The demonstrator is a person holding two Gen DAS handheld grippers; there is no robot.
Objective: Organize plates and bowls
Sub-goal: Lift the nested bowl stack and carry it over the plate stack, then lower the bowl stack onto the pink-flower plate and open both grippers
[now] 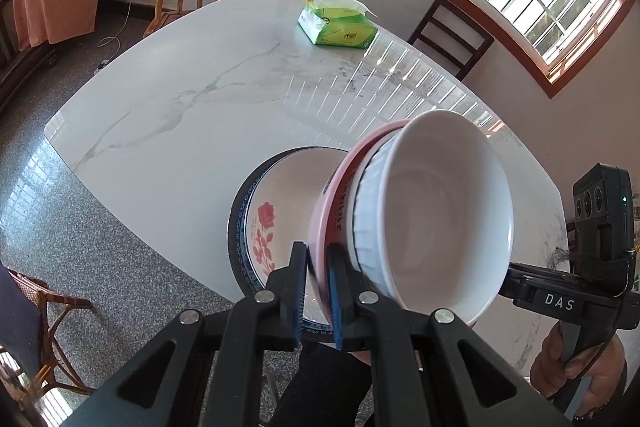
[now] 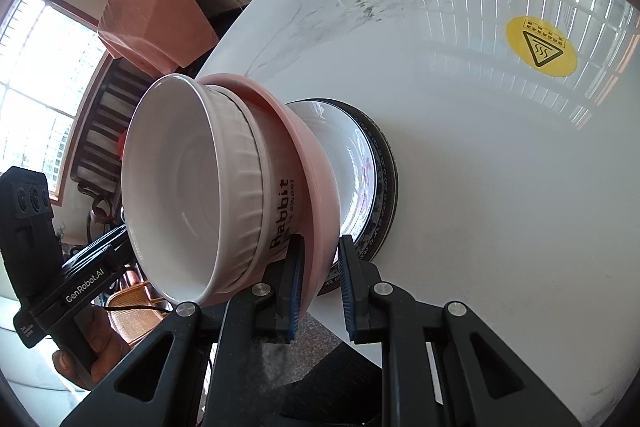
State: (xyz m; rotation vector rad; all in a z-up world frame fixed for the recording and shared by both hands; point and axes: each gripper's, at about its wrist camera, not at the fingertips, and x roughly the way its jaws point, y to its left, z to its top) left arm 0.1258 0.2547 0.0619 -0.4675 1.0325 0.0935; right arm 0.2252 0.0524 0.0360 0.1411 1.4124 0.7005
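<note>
- Your left gripper [image 1: 318, 291] is clenched on the rim of the pink bowl [image 1: 326, 223]; in the left wrist view the rim edge runs up between the two blue pads at lower centre of the frame.
- Your right gripper [image 2: 320, 287] pinches the same pink rim from the opposite side; in the right wrist view the rim sits at lower centre, tight against the left pad, with a little daylight toward the right pad.
- The white ribbed bowl [image 2: 188, 187] is nested inside the pink one. The pair is held between both hands, apparently off the table [image 1: 180, 99].
- Key relation: the rose plate [image 1: 272, 211] lies directly beyond the bowls, resting on a dark-rimmed plate [image 1: 236, 227] near the table's near edge. In the left view it shows left of the bowl stack; in the right view, right of it.
- Judgement: the stack hangs close above the plates, roughly centred. Both hands are equally near, so lower them together and level.
- Risk: an uneven descent tips the white bowl.
- Green tissue pack [image 1: 338, 23] sits well apart, upper centre of the frame.
</note>
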